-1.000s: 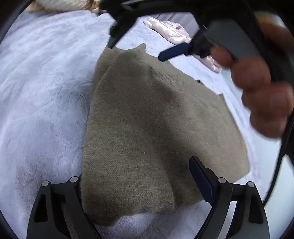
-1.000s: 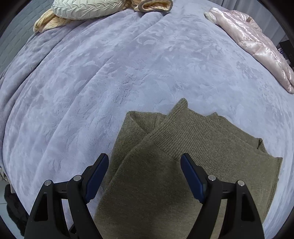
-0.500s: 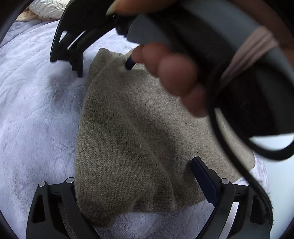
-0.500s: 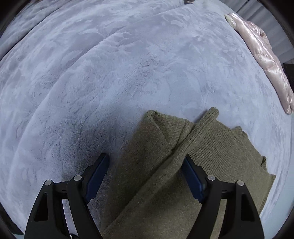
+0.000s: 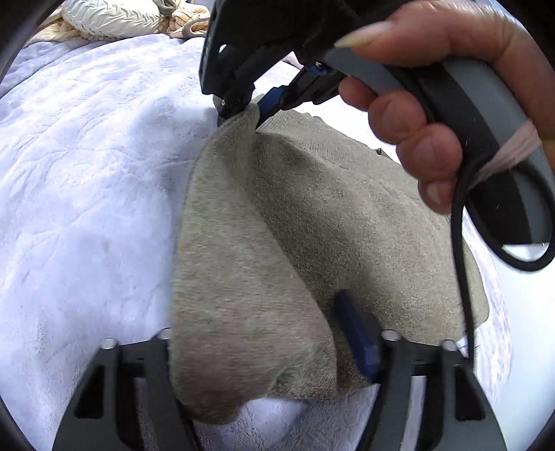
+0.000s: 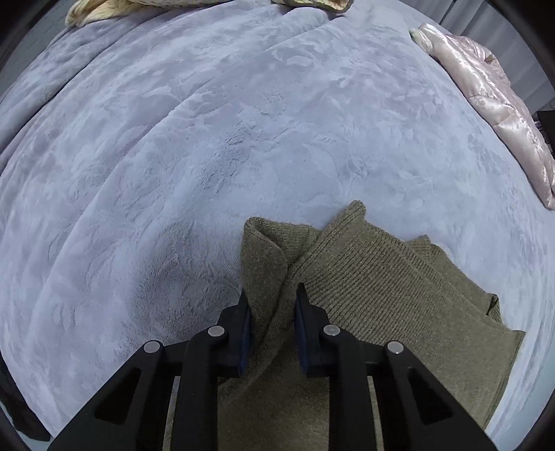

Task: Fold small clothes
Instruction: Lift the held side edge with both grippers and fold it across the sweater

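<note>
An olive knit sweater point(image 5: 312, 225) lies folded on the bed, one long edge raised into a ridge. In the left wrist view my left gripper point(image 5: 256, 333) stands partly closed around the near end of that ridge. Its blue right pad point(image 5: 357, 333) is beside the bunched cloth, and the left finger is hidden under it. At the far end my right gripper point(image 5: 248, 107), held in a hand point(image 5: 426, 138), pinches the sweater's corner. The right wrist view shows the right gripper point(image 6: 272, 305) shut on a fold of the sweater point(image 6: 381, 295) near its ribbed hem.
A lavender-grey plush blanket point(image 6: 208, 138) covers the whole bed. A shiny pink jacket point(image 6: 492, 104) lies at the far right. Cream quilted items point(image 5: 114, 17) are piled at the far edge. A black cable point(image 5: 461, 243) hangs from the right gripper's handle.
My right gripper has gone from open above the sweater's corner to shut on it. The left fingers have narrowed around the near edge, and the cloth between them has risen.
</note>
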The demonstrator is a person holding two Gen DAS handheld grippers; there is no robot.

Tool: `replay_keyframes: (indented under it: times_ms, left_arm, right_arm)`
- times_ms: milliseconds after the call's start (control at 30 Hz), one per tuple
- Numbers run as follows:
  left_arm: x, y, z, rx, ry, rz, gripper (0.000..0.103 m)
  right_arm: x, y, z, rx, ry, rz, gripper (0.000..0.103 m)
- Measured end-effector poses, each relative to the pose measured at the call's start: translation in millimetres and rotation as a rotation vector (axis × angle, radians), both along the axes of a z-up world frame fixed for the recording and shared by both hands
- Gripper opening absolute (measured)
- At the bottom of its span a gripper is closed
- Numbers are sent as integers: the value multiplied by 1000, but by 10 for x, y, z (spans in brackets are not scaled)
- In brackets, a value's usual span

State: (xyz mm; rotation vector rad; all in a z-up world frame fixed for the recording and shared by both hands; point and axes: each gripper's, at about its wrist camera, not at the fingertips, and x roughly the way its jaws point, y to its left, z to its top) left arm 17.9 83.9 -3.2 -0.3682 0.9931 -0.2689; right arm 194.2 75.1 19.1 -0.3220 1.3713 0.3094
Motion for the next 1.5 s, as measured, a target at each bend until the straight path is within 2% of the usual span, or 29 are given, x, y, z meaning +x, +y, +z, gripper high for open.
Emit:
replay_keyframes:
  times_ms: [33, 133, 233, 300, 533, 700, 733, 767, 1067, 1267, 1500]
  left_arm:
    - [-8, 21, 6, -7, 3, 4, 51]
    - [-14, 74, 68, -10, 16, 5, 36]
    - [-83, 40, 187, 38, 8, 3, 25]
    - [-133, 37, 251, 51, 0, 2, 23]
    - [-203, 100, 308, 13, 9, 3, 21]
    - [-180, 130, 390, 28, 1, 0, 21]
    - [-198, 139, 412, 41, -4, -1, 21]
    - [-22, 150, 410, 55, -7, 0, 21]
    - [-141, -419, 869, 262, -39, -45, 21]
    - [-145, -777, 1110, 340, -51, -94, 21]
    - [-62, -1154, 1252, 418, -40, -128, 21]
  right_arm:
    - [-25, -23, 25, 12, -6, -4, 22]
    - [-72, -128, 127, 61, -20, -7, 22]
    - [-115, -248, 291, 114, -37, -13, 22]
    - [-152, -286, 395, 142, -53, -5, 22]
    - [-198, -448, 681, 211, -93, 16, 22]
    - [-263, -618, 818, 261, -125, 17, 21]
    - [-272, -669, 847, 274, -128, 12, 21]
    - [-282, -723, 881, 289, -131, 4, 21]
    - [-334, -1165, 1238, 370, -132, -10, 21]
    - [-293, -1461, 1412, 387, -109, -3, 21]
    - [-325, -1693, 1530, 408, -118, 10, 21]
